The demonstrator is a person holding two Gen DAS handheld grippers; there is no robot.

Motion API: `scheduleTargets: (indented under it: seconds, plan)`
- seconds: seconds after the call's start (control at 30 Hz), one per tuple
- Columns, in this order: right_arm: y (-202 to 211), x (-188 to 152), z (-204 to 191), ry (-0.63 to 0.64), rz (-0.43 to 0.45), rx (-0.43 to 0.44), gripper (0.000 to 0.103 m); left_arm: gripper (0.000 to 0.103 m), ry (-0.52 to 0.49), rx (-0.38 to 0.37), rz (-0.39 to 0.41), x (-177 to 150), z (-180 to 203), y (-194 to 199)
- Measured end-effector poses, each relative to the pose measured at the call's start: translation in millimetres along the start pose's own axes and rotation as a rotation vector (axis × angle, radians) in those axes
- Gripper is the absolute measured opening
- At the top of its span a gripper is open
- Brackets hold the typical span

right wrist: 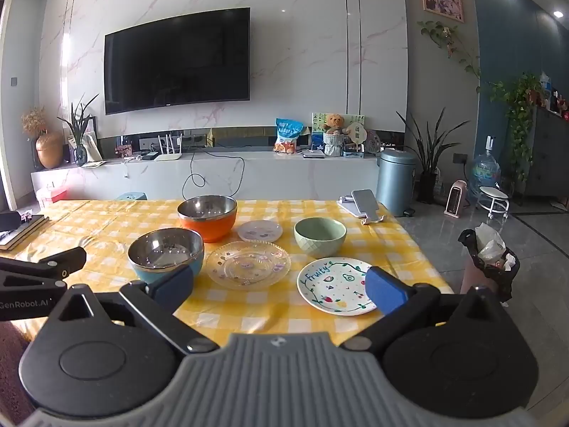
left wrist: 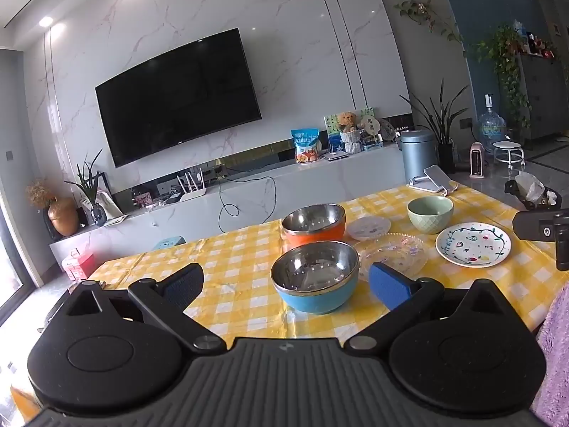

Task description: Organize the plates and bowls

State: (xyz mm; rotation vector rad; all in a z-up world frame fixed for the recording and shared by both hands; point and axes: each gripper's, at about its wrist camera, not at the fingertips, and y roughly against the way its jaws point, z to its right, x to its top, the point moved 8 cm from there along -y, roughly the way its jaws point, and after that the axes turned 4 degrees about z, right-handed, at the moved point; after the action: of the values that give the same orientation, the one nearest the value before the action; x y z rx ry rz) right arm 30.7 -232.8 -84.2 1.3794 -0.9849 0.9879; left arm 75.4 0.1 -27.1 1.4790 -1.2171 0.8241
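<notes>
On the yellow checked table [right wrist: 106, 220] stand a blue steel-lined bowl [right wrist: 165, 254], an orange steel-lined bowl [right wrist: 207, 217], a green ceramic bowl [right wrist: 320, 236], a large clear glass plate [right wrist: 248, 265], a small clear plate [right wrist: 259, 230] and a white "Fruity" plate [right wrist: 334, 286]. My left gripper [left wrist: 286, 284] is open and empty, hovering at the near edge with the blue bowl [left wrist: 314, 277] between its fingers' line of sight. My right gripper [right wrist: 279, 286] is open and empty, above the near edge in front of the glass plate. The left view also shows the orange bowl [left wrist: 314, 224], green bowl [left wrist: 430, 213] and white plate [left wrist: 473, 243].
A phone on a stand [right wrist: 364, 203] sits at the table's far right corner. Books [right wrist: 17, 231] lie at the left edge. A bin with a black bag [right wrist: 489, 259] stands on the floor to the right. A TV wall and cabinet lie beyond.
</notes>
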Motion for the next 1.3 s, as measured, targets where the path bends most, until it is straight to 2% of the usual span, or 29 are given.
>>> scheduleTargets:
  seconds: [1.3]
  plan:
    - [-6, -7, 2, -0.027, -0.024, 0.001, 0.101, 0.103, -0.002, -0.012, -0.025, -16, 10, -3]
